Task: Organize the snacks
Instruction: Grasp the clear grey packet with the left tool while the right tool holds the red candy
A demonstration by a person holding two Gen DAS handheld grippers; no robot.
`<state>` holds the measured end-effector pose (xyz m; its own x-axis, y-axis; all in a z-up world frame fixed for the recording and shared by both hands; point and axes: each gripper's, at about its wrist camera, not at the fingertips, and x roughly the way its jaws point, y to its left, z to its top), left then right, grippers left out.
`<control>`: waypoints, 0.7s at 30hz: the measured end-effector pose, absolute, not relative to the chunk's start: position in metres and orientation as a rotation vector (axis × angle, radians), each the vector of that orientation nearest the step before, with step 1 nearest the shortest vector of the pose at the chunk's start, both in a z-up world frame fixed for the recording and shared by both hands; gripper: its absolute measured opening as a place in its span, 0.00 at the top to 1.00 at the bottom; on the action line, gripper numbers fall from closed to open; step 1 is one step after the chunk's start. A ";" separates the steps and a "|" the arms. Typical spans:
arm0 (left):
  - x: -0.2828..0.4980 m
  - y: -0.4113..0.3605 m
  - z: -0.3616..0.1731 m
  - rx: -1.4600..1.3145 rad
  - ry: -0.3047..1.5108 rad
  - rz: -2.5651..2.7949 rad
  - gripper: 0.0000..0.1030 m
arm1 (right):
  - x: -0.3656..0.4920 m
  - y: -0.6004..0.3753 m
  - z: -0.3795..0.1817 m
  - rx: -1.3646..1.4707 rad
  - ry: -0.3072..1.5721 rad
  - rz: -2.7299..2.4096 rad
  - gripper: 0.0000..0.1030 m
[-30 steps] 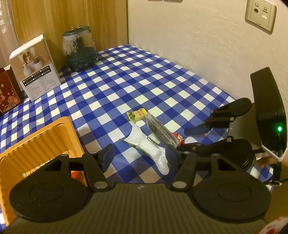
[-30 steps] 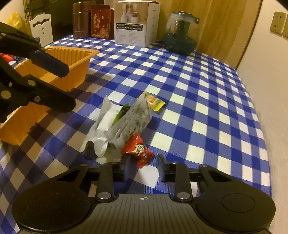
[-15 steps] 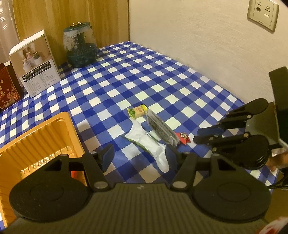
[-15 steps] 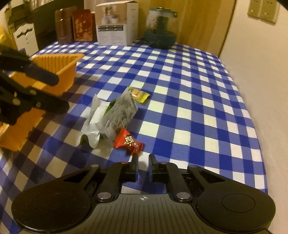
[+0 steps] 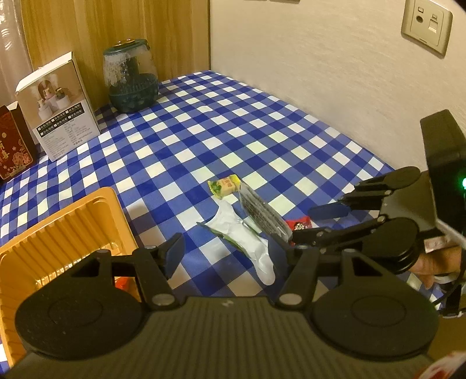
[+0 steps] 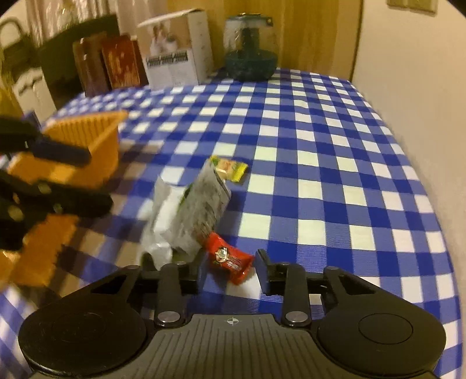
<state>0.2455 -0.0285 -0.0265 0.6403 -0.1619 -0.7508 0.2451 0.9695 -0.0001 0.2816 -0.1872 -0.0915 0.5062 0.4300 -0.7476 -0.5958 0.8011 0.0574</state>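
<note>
Several snacks lie on the blue checked tablecloth: a small red packet (image 6: pixel 230 258), a grey printed packet (image 6: pixel 204 210) standing tilted, a white wrapper (image 5: pixel 247 242) and a yellow-green candy (image 5: pixel 224 186). My right gripper (image 6: pixel 228 277) is open, its fingers on either side of the red packet, which also shows in the left wrist view (image 5: pixel 298 225). My left gripper (image 5: pixel 230 255) is open and empty, above the cloth beside the orange tray (image 5: pixel 58 233). The right gripper also shows in the left wrist view (image 5: pixel 314 224).
A white box (image 5: pixel 58 108), a dark green jar (image 5: pixel 131 78) and red boxes (image 5: pixel 13 142) stand at the table's far edge. A wall with a socket (image 5: pixel 425 26) runs along the right side. Something red lies inside the orange tray (image 5: pixel 122 282).
My right gripper pulled back with its fingers nearly closed, then came forward and opened around the red packet. The left gripper has stayed open and nearly still.
</note>
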 end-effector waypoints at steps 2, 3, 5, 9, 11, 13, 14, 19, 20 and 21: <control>0.246 -0.028 -0.027 0.105 0.845 -0.236 0.42 | 0.281 -0.189 -0.095 -0.251 0.849 0.593 0.66; 0.247 -0.028 -0.027 0.104 0.845 -0.237 0.42 | 0.281 -0.193 -0.097 -0.247 0.853 0.590 0.66; 0.248 -0.029 -0.027 0.105 0.844 -0.240 0.42 | 0.281 -0.200 -0.099 -0.250 0.862 0.583 0.66; 0.249 -0.030 -0.027 0.104 0.842 -0.243 0.41 | 0.282 -0.213 -0.097 -0.220 0.861 0.577 0.58; 0.249 -0.031 -0.027 0.101 0.842 -0.243 0.41 | 0.284 -0.217 -0.094 -0.158 0.857 0.573 0.42; 0.250 -0.032 -0.027 0.098 0.843 -0.245 0.41 | 0.285 -0.215 -0.093 -0.130 0.844 0.573 0.40; 0.250 -0.032 -0.027 0.098 0.843 -0.246 0.41 | 0.285 -0.211 -0.093 -0.140 0.838 0.576 0.40; 0.251 -0.034 -0.026 0.108 0.843 -0.249 0.40 | 0.293 -0.194 -0.100 -0.158 0.837 0.581 0.40; 0.251 -0.034 -0.026 0.109 0.843 -0.249 0.40 | 0.295 -0.193 -0.101 -0.156 0.834 0.580 0.40; 0.252 -0.033 -0.026 0.111 0.843 -0.246 0.40 | 0.297 -0.192 -0.102 -0.155 0.831 0.580 0.40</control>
<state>0.2517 -0.0333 -0.0261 0.6389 -0.1717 -0.7499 0.2592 0.9658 -0.0003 0.2965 -0.1918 -0.1023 0.5301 0.4243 -0.7342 -0.5423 0.8352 0.0912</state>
